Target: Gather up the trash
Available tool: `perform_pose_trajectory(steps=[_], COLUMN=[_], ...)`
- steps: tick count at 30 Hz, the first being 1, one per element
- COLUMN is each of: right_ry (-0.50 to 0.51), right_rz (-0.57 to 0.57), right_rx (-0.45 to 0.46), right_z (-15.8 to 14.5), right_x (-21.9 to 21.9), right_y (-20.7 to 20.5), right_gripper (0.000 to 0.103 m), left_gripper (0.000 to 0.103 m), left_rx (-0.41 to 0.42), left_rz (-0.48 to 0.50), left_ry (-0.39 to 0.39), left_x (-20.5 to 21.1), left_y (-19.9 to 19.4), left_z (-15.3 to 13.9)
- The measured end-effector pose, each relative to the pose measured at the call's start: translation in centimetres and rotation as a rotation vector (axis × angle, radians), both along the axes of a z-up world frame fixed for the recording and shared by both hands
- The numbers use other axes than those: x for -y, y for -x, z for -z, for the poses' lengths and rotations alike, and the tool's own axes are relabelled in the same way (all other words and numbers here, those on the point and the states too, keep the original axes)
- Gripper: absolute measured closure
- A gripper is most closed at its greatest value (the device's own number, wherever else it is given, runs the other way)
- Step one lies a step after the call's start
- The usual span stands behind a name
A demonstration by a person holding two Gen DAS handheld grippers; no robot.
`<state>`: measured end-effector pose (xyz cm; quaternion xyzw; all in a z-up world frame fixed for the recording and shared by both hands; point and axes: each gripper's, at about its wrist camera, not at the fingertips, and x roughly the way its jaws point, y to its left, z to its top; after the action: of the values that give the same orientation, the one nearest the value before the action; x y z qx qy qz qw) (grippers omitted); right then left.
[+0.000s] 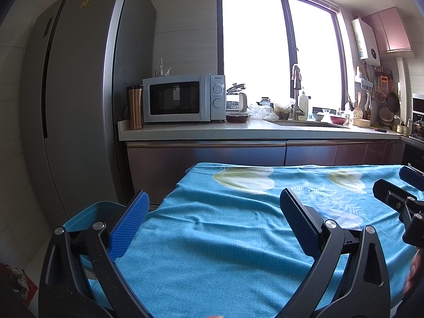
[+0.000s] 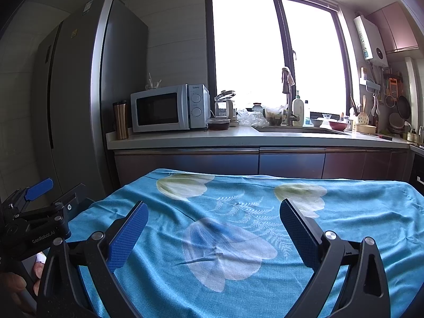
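Left wrist view: the left gripper (image 1: 213, 225), black arms w/ blue ribbed pads, hangs over a table under a turquoise cloth printed w/ pale tulips (image 1: 212, 238); jaws spread wide, nothing between them
Left wrist view, bin: a round teal plastic bin (image 1: 87, 212) sits low at the table's left edge, partly hidden behind the left finger; its inside can't be seen
Left wrist view, floor: a crumpled pale scrap on sth red (image 1: 20, 282) lies bottom left by the grey fridge; too small to tell if it's trash
Left wrist view, edge: part of the other tool shows at far right
Right wrist view: the right gripper (image 2: 214, 229), same build, hovers over the cloth near its middle; jaws released, holding nothing
Right wrist view, table: bare cloth w/ soft wrinkles, no wrapper, cup or paper visible on it
Right wrist view, background: white microwave (image 2: 169, 108) & cluttered white counter w/ clear plastic bags (image 2: 251, 118) by the sink, well apart from the table
Task's thing: no trash item shows on the cloth in either view; the bin is the likely drop spot
Stage, as a judgement: fits either items already binned or none in reach of view
Doing it well: scan table edges & floor, keep jaws wide on approach, pinch light litter at its bulk, release only over the bin's mouth
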<state>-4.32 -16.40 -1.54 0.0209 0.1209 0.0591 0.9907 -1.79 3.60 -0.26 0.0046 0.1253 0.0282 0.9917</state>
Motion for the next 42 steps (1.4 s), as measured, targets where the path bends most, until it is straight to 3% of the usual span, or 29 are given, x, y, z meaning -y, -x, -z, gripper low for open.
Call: perform_pose_trajectory(steps=[42], right_ry=[-0.012], right_rz=[0.006], right_rx=[-0.008], right_z=[0.23], right_x=[0.31], right_y=[-0.15], right_gripper=[0.007], left_gripper=[0.006], left_rx=[-0.011], left_rz=[0.000], left_ry=[-0.002], left_x=[0.22], left_y=[-0.37], left_z=[0.25])
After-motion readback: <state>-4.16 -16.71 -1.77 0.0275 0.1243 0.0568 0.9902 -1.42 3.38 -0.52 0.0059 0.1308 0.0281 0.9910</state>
